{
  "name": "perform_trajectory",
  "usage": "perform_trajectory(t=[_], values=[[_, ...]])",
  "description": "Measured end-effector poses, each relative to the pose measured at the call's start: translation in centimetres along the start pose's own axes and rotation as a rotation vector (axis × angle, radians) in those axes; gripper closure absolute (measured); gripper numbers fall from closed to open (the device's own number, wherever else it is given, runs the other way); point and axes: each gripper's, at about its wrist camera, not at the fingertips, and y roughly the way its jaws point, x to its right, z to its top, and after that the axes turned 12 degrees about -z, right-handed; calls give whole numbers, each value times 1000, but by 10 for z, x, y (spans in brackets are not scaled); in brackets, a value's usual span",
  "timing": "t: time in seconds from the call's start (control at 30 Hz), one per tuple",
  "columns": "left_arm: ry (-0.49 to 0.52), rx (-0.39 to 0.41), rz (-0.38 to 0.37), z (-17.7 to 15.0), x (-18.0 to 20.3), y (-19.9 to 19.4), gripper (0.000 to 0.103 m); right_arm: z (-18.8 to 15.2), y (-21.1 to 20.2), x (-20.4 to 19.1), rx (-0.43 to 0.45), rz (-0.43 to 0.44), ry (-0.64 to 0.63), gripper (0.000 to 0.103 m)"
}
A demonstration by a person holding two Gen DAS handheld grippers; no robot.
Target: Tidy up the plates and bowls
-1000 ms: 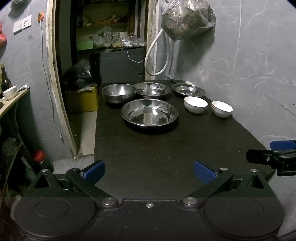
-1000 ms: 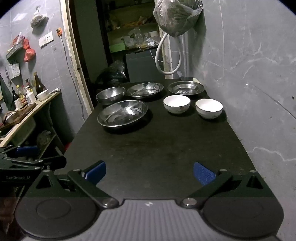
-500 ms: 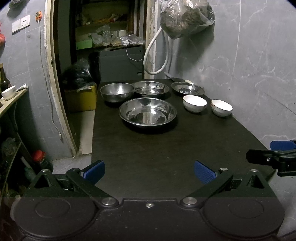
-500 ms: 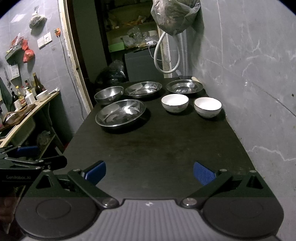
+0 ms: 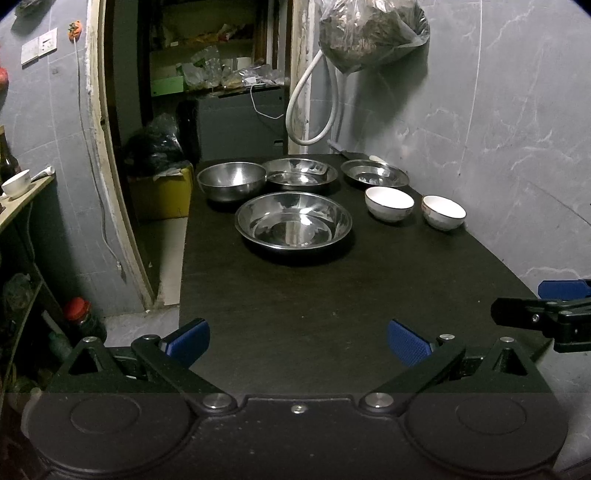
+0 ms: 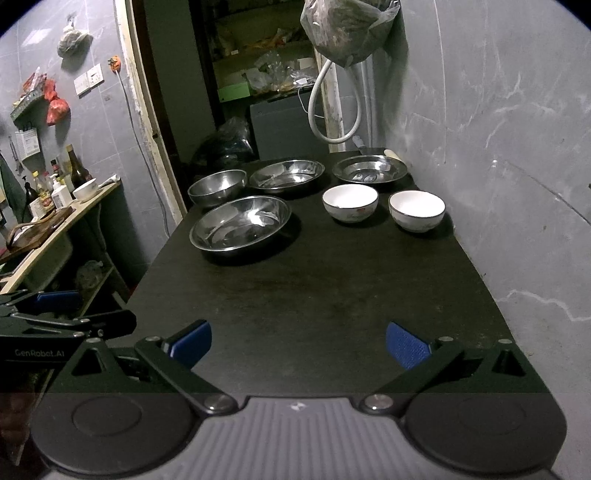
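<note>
On the far half of a dark table [image 5: 295, 295] sit a large steel basin [image 5: 293, 221], a deep steel bowl [image 5: 231, 181], a steel dish [image 5: 301, 173], a flat steel plate [image 5: 375, 173] and two white bowls [image 5: 389, 203] [image 5: 443, 211]. The same pieces show in the right wrist view: basin [image 6: 240, 225], deep bowl [image 6: 217, 186], dish [image 6: 286, 174], plate [image 6: 369, 168], white bowls [image 6: 350, 202] [image 6: 416, 210]. My left gripper [image 5: 297, 338] is open and empty over the near table end. My right gripper [image 6: 298, 341] is open and empty beside it.
A grey marble wall [image 6: 517, 147] runs along the table's right side. A hose [image 5: 314, 107] and a hanging bag [image 5: 373, 29] are at the far end. A doorway [image 5: 155, 129] and a wooden shelf with bottles [image 6: 55, 206] lie to the left.
Both grippers have drifted slightly forward and the views shifted a little; the dishes have not moved and both grippers stay open.
</note>
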Motion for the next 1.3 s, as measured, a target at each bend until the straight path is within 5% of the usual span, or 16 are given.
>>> perform_trajectory(t=[1.3], values=[[-5, -20, 1, 5, -9, 8, 1, 3, 5, -2, -10, 4, -1, 0]])
